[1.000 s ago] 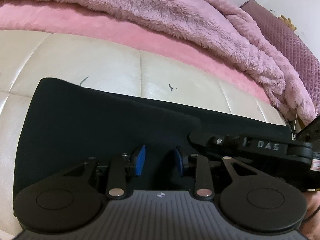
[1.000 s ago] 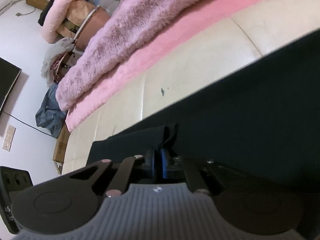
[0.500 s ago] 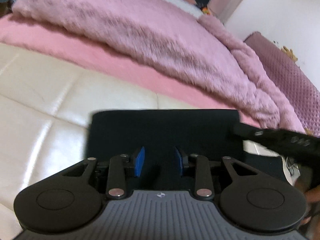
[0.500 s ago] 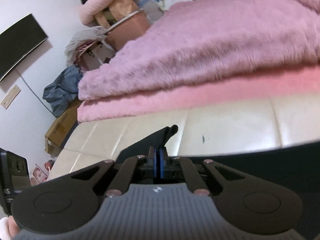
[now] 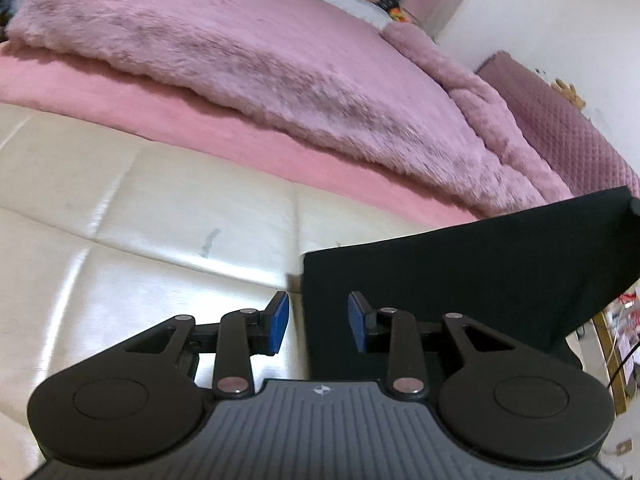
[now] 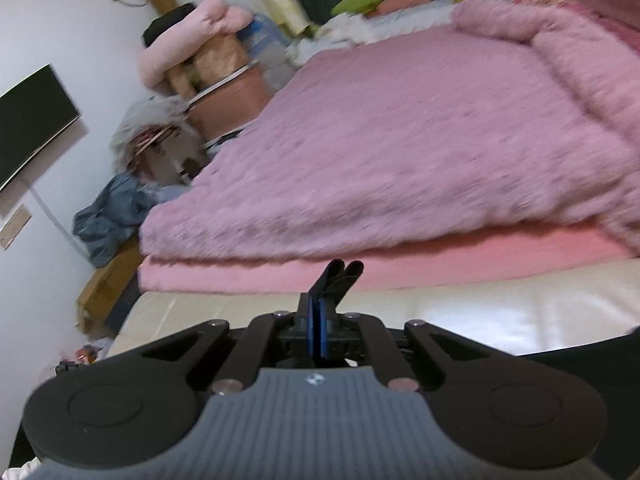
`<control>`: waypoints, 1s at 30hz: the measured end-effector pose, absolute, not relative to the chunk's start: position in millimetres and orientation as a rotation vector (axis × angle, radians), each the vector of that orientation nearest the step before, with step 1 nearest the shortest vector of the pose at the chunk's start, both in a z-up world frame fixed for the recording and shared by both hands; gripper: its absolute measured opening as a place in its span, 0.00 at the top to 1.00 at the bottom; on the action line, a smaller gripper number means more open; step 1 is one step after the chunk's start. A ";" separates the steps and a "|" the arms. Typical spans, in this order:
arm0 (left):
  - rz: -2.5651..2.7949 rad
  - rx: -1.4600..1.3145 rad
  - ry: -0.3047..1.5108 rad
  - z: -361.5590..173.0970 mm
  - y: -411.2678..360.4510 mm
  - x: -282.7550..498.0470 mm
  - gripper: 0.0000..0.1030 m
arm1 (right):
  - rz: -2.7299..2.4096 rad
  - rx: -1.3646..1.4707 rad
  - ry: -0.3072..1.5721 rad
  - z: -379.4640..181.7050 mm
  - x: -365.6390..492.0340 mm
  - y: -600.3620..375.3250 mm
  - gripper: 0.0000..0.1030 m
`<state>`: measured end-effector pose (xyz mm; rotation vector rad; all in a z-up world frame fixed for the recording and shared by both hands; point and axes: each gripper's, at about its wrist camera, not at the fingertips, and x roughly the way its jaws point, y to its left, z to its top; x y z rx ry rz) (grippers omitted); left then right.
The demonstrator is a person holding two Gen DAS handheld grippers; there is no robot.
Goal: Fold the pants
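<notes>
The black pants hang lifted at the right of the left wrist view, their upper right corner pulled up toward the frame's edge. My left gripper is open and empty, its blue pads astride the pants' left edge over the cream mattress. My right gripper is shut on a pinched fold of the black pants, which sticks up past the pads. More black cloth shows at the lower right of the right wrist view.
A fluffy pink blanket and a pink sheet cover the bed beyond the cream mattress. A purple quilted headboard is at the right. A wall television, clutter and a blue cloth heap lie left of the bed.
My right gripper has lifted the pants off the mattress and up to the right. My left gripper has stayed open and now sits at the pants' left edge instead of over the cloth.
</notes>
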<state>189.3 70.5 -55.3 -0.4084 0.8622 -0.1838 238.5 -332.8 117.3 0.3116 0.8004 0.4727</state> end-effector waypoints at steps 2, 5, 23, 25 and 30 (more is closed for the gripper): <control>-0.210 -0.390 0.874 -57.0 56.7 194.5 0.65 | 0.431 0.295 0.791 126.7 235.2 -361.7 1.00; -0.248 -0.347 0.899 -60.1 32.6 201.6 0.65 | 0.357 0.281 0.785 133.4 230.9 -404.9 1.00; -0.381 -0.178 1.072 -107.0 -77.8 235.1 0.69 | -0.003 0.150 0.952 -9.9 271.0 -557.1 1.00; -0.374 -0.168 1.089 -114.1 -79.1 235.6 0.70 | -0.022 0.114 0.968 -30.7 273.4 -559.5 1.00; -0.370 -0.170 1.096 -119.9 -75.7 237.0 0.70 | -0.055 0.040 0.985 -63.9 278.2 -565.2 1.00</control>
